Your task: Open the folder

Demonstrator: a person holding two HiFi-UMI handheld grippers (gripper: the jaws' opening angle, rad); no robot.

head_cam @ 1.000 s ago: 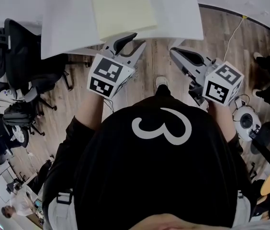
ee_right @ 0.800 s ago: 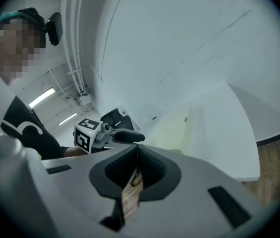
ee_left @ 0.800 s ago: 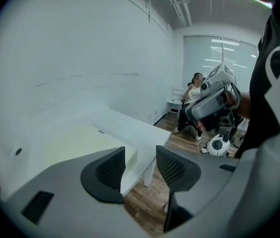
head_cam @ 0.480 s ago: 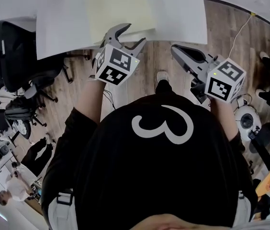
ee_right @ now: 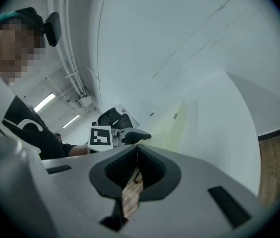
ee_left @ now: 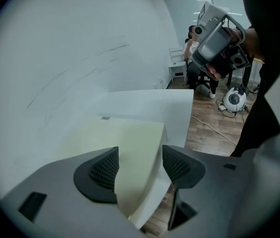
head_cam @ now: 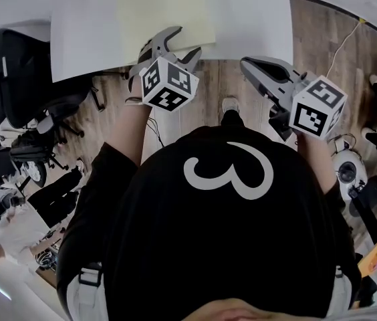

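A pale yellow folder lies flat and closed on the white table, its near edge close to the table's front edge. My left gripper reaches that near edge, and its jaws are opening. In the left gripper view the folder's near corner sits between the two pads without being pressed, with my left gripper pointing steeply down at it. My right gripper hangs over the floor just short of the table's edge, shut and empty. The right gripper view shows its jaws touching, and the folder ahead to the left.
Black office chairs crowd the floor left of the table. A white round device and a yellow cable lie on the wooden floor at the right. People stand at the lower left.
My left gripper has moved forward to the folder's near edge, rolled, and its jaws have spread wider. The right gripper has shifted slightly toward the table, still shut.
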